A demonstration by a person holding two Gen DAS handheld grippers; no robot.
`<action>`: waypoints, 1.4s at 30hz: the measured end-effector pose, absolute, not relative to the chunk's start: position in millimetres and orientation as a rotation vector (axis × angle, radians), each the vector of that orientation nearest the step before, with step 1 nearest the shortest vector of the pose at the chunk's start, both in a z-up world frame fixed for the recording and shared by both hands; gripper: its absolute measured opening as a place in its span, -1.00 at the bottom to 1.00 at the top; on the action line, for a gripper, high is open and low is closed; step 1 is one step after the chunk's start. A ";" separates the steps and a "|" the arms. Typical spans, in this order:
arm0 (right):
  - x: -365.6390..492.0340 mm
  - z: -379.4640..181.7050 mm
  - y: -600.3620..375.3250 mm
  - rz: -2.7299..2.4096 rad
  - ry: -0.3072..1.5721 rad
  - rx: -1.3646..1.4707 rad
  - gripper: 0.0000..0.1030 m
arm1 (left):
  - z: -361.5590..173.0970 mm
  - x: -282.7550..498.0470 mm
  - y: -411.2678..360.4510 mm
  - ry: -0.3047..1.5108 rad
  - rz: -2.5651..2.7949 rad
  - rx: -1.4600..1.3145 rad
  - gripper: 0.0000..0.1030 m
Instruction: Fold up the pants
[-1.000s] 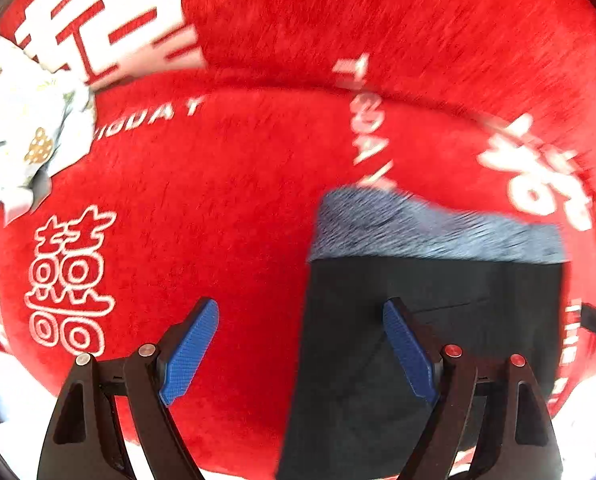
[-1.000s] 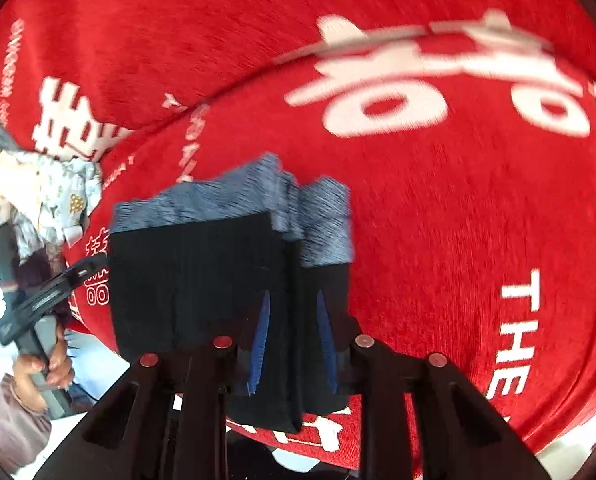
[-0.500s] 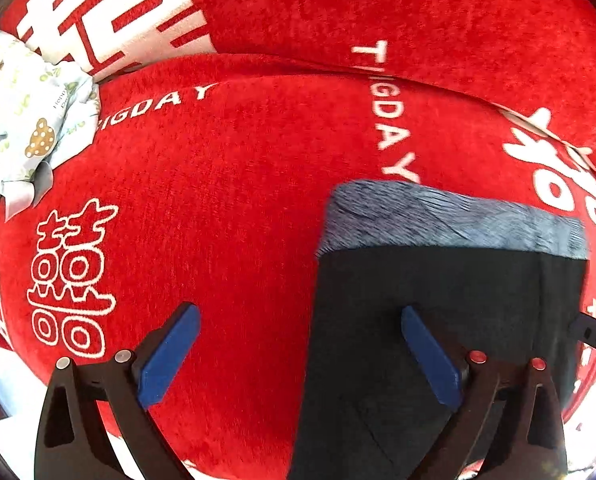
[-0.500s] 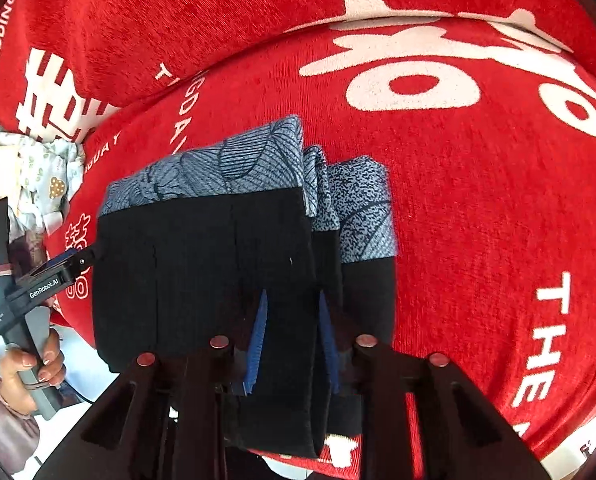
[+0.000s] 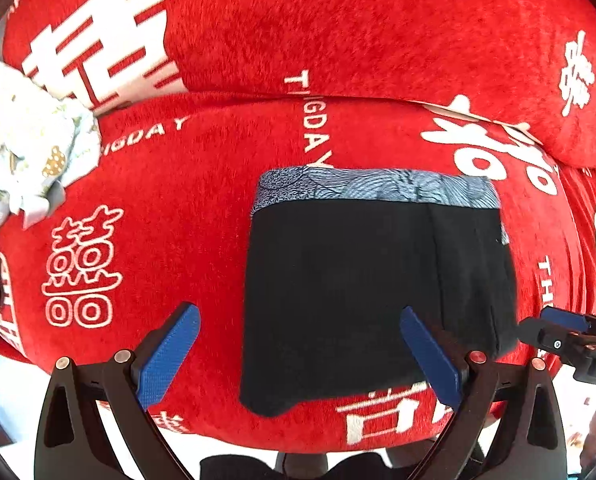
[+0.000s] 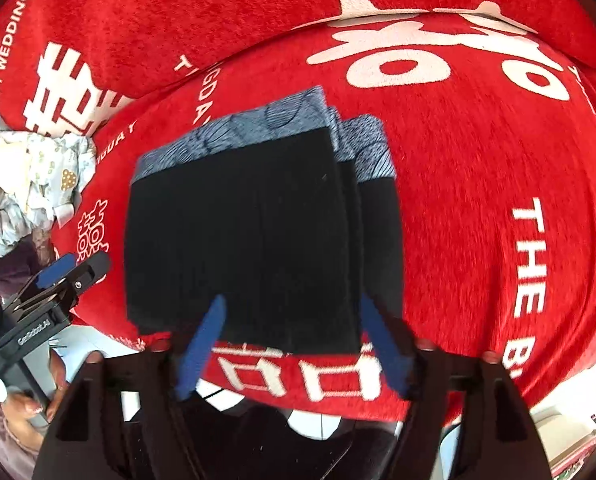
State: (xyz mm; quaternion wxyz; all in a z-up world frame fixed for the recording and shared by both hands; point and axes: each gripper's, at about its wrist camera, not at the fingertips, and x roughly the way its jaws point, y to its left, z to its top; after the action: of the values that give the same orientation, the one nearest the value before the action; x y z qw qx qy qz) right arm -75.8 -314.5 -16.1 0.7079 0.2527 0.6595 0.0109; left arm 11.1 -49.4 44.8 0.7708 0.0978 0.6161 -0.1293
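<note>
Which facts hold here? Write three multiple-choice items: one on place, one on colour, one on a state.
1. Relative to the pants, the pale cloth lies: A) on top B) to the left C) to the right.
2. The waistband is: A) yellow B) green C) blue-grey.
3. The right gripper is: A) open B) shut on the pants C) out of view.
Answers: B, it sits at the left edge in both views; C, a blue-grey band tops the black fabric; A, its blue pads stand apart.

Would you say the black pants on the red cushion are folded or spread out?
Folded: the pants form a compact rectangle with stacked layers stepping along the right edge, patterned waistband on top; both tongs are open.
</note>
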 end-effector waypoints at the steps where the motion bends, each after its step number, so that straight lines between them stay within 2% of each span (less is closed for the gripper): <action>1: -78.3 -10.4 -310.3 0.018 1.466 0.553 0.55 | 47.9 8.5 -50.5 1.337 -0.277 0.230 0.97; 8: -87.6 20.8 -295.4 -0.056 1.468 0.485 0.77 | 70.7 -4.3 -43.3 1.384 -0.268 0.230 0.97; 9: -88.4 23.7 -294.6 -0.063 1.466 0.481 0.98 | 73.6 -5.3 -41.3 1.387 -0.260 0.223 0.97; 10: -89.3 28.4 -293.7 -0.074 1.466 0.471 0.99 | 76.7 -5.6 -38.9 1.390 -0.250 0.218 0.97; 25: -94.2 73.7 -280.3 -0.106 1.490 0.436 0.99 | 106.4 -12.3 -27.8 1.424 -0.234 0.299 0.97; 42: -89.7 84.1 -271.9 -0.127 1.500 0.361 0.99 | 108.9 -18.4 -43.0 1.464 -0.254 0.287 0.97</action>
State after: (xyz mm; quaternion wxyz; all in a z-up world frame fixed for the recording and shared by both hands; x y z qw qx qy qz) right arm -89.7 -271.9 84.1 0.7150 0.1631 0.6774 -0.0572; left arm -18.4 -43.0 108.9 0.7270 0.1304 0.6642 -0.1153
